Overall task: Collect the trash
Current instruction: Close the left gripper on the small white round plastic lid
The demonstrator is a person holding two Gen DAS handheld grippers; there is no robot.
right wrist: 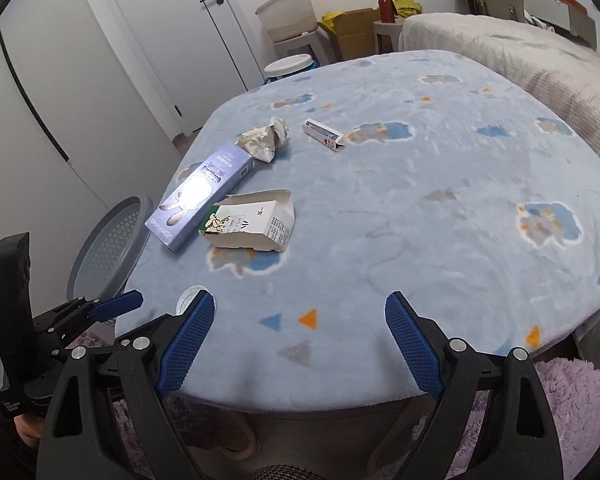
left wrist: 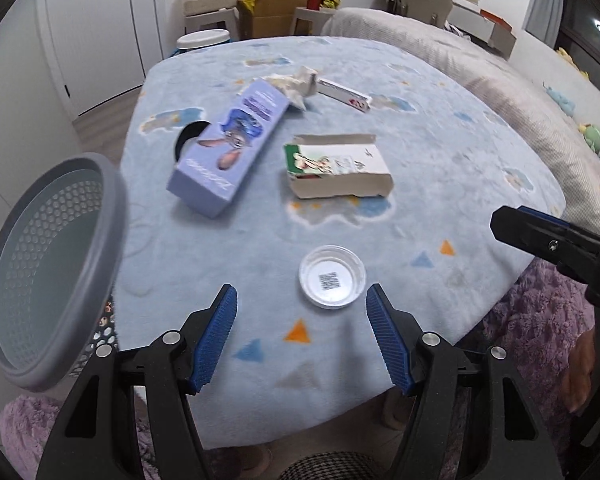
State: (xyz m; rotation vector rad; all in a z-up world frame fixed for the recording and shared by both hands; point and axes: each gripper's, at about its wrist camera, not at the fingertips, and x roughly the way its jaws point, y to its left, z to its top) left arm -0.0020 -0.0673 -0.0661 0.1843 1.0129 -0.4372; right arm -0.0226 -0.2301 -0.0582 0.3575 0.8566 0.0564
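Lid (left wrist: 332, 277) is seen just beyond the left gripper (left wrist: 302, 336), nearer its right pad; both grippers are wide open, nothing held. Flat rim on soft blanket (left wrist: 440, 184) may be missed or pushed; bin (left wrist: 56, 264) stands left.

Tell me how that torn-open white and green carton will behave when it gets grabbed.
The white and green carton lies on its side with its end torn open, so it probably weighs little and may crush under a firm squeeze. Its flat faces shouldn't roll, though it might slide on the fleecy blue blanket.

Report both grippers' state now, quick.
Left gripper: jaws open, empty, above the clear lid.
Right gripper: jaws open, empty, over the blanket.
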